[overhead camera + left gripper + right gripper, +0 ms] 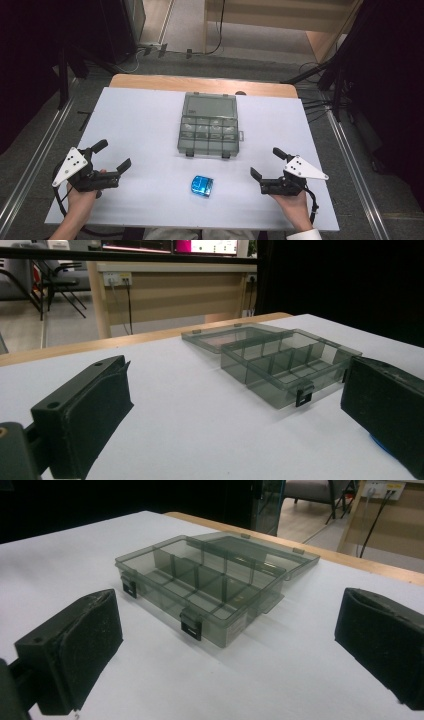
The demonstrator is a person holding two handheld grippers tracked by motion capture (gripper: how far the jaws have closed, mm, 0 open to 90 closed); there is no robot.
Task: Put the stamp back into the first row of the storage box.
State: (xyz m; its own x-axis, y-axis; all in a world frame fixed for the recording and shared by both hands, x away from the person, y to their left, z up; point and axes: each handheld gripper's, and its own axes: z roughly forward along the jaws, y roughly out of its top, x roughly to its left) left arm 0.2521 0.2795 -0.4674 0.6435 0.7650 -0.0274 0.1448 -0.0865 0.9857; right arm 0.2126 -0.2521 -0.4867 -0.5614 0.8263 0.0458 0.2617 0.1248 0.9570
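Note:
A smoky clear plastic organizer box (208,131) lies open in the middle of the white table, lid folded flat behind it; its divided compartments look bare in both gripper views (287,365) (210,582). A small shiny blue object (201,186) rests on the table in front of the box. My left gripper (114,156) sits at the near left, open, nothing between its jaws. My right gripper (267,162) sits at the near right, open too. Both point toward the box from a distance.
The white table top (140,130) has a wooden strip (200,84) along its far edge. Metal rails run along both sides on the floor. A wooden desk with cables stands beyond the table.

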